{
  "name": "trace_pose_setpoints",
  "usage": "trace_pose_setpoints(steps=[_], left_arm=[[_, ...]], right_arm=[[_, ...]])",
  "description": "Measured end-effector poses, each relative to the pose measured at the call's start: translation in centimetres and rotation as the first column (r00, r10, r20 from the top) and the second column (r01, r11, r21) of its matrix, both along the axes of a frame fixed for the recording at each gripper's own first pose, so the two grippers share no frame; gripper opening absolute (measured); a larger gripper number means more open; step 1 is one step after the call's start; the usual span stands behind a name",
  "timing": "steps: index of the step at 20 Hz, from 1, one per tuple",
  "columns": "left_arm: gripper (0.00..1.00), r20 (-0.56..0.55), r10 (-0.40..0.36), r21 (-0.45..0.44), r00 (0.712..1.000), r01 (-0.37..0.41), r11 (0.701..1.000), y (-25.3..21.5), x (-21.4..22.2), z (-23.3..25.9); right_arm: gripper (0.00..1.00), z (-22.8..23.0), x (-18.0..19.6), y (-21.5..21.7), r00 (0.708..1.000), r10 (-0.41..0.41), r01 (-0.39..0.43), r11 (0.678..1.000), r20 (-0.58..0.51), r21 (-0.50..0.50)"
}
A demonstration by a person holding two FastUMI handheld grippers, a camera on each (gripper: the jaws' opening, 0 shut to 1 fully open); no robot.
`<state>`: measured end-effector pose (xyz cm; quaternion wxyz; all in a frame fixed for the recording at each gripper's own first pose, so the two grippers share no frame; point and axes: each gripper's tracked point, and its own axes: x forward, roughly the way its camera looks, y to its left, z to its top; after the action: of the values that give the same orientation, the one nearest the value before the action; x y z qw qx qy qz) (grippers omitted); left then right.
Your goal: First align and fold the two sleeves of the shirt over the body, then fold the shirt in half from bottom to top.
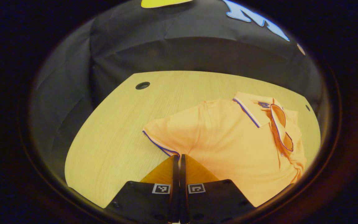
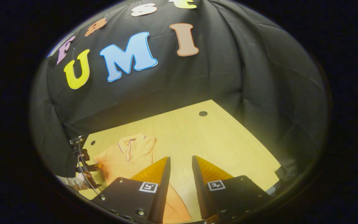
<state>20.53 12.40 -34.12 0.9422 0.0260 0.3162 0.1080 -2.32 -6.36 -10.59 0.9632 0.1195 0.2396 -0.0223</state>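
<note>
The orange polo shirt with blue-trimmed collar (image 1: 228,137) was laid on the pale wooden worktop (image 1: 113,124). The left gripper (image 1: 179,157) was closed at the sleeve hem; whether cloth was pinched was hidden. The right gripper (image 2: 180,161) was held open, and the shirt's lower part was cut off.

- From the left gripper view I see bare worktop (image 1: 110,130) to the left of the shirt (image 1: 228,143) and beyond it, as far as the wall cloth (image 1: 172,53).
- My left claw (image 1: 179,158) sits with its fingers together at the striped cuff of the near sleeve (image 1: 162,146); the shirt body lies just right of it.
- From the right gripper view, my right claw (image 2: 180,161) stands with its fingers apart above bare wood, with clear worktop ahead and to the right.
- The shirt and the other gripper (image 2: 85,161) crowd the left side there.
</note>
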Motion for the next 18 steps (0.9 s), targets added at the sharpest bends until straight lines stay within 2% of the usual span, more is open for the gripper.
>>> trace_pose_setpoints(steps=[5,9,15,18], left_arm=[[0.06,0.054,-0.135,0.084,0.989,0.13,0.988,-4.5,1.7,4.3],[0.05,0.086,-0.264,0.121,0.961,0.253,0.96,-10.7,2.8,6.5],[0.06,0.065,-0.42,0.154,0.905,0.407,0.901,-19.7,3.6,6.6],[0.06,0.028,-0.508,0.196,0.861,0.494,0.847,-23.4,3.4,5.6]], right_arm=[[0.43,-0.3,-0.1,-0.2,1.0,-0.004,0.004,1.0,0.003,0.013],[0.43,-0.7,-0.6,-0.8,1.0,-0.022,0.022,0.999,0.001,0.024],[0.43,-1.5,-1.7,-2.3,0.997,-0.074,0.074,0.996,-0.009,0.043],[0.43,-1.8,-2.2,-3.0,0.995,-0.095,0.096,0.994,-0.017,0.052]])
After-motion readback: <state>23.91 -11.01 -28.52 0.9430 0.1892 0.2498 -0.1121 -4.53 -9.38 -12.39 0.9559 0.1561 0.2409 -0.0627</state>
